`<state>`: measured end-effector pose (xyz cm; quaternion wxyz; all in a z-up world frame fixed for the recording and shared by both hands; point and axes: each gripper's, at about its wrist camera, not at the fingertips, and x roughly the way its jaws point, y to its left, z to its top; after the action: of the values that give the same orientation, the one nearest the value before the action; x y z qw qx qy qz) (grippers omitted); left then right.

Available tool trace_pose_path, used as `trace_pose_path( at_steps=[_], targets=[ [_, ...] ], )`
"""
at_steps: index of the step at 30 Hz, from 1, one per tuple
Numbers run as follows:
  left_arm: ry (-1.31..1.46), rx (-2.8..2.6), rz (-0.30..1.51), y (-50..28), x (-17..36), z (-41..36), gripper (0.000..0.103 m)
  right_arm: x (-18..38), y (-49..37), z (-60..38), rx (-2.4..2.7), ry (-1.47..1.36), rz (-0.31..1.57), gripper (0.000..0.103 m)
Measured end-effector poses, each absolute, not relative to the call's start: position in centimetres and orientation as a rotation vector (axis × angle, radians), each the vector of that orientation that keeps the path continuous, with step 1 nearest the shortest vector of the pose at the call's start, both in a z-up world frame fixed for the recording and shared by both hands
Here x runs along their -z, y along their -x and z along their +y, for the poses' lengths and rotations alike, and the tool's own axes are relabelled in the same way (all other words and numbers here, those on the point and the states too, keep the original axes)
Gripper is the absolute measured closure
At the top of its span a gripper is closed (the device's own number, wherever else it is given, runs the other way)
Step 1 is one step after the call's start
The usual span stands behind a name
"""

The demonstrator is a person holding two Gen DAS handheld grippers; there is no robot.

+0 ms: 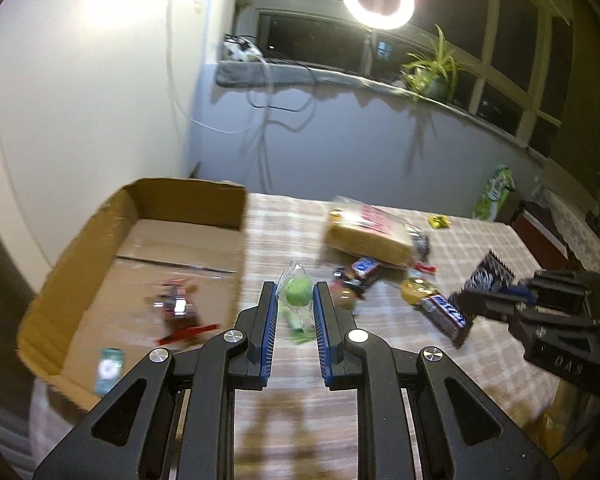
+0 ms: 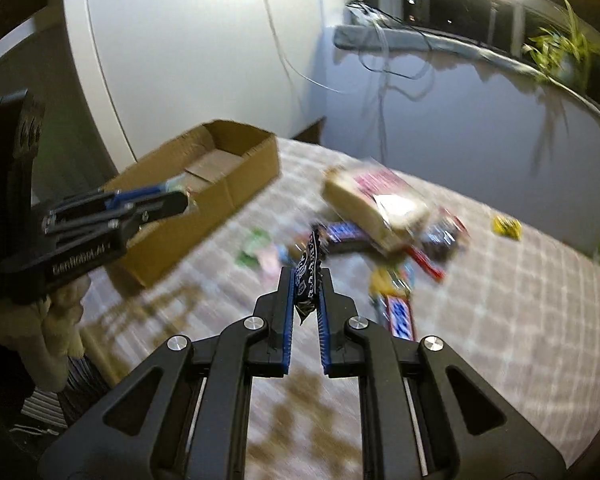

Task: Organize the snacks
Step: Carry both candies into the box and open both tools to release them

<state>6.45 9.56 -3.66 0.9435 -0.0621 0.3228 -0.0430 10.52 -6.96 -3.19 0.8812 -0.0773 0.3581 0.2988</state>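
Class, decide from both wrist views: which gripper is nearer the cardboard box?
Left. The left gripper, shut on a green sweet, hangs beside the cardboard box; the right gripper, holding a black packet, is farther, over the snack pile.

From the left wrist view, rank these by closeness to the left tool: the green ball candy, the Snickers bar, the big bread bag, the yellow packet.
1. Green ball candy: clamped in the left tool.
2. Snickers bar: on the cloth, to the right.
3. Bread bag: farther back, mid-table.
4. Yellow packet: far right, near the table's back edge.
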Motion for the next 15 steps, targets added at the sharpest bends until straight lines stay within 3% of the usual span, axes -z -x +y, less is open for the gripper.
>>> trace_pose_path(
  at_steps=[15],
  targets=[
    [0.18,-0.052,0.649,-5.0,4.3,16.1,0.087,2.4,-13.8,4.3,-0.787,0.218,0.725,0.092]
  ],
)
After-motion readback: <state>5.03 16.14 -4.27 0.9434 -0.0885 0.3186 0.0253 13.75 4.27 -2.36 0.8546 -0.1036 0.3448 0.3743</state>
